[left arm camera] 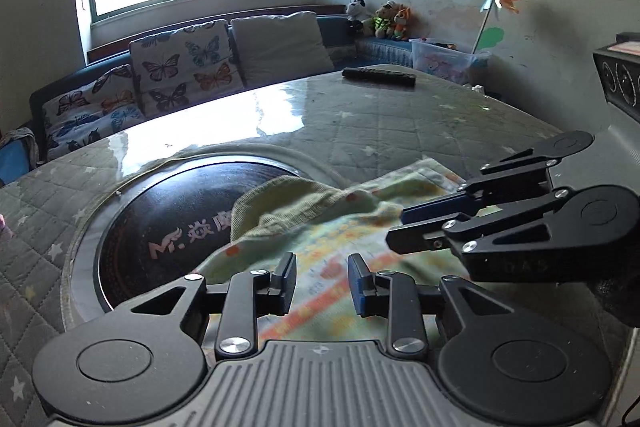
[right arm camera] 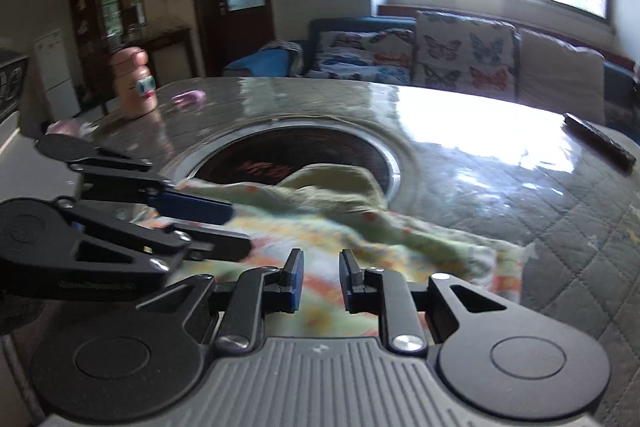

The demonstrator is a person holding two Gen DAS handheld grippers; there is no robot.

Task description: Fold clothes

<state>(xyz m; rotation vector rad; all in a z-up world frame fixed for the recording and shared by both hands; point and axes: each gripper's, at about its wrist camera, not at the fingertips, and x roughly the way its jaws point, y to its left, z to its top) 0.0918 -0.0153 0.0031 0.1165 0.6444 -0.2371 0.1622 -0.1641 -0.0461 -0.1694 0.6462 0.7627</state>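
Currently I'm hovering both grippers over the garment (left arm camera: 320, 247), lying rumpled on the table (left arm camera: 400, 123), partly over the round inset. Left gripper (left arm camera: 322, 281) and right gripper (right arm camera: 321, 277) are gaping narrowly, holding nothing; cloth spreading just beyond both, equally near.

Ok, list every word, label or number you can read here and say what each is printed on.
"M." followed by Chinese characters partly covered by the cloth: on the dark round plate set in the table.
"DAS", faint: on the right tool.
Labels on the peach bottle and the shelf items: too blurred to read.
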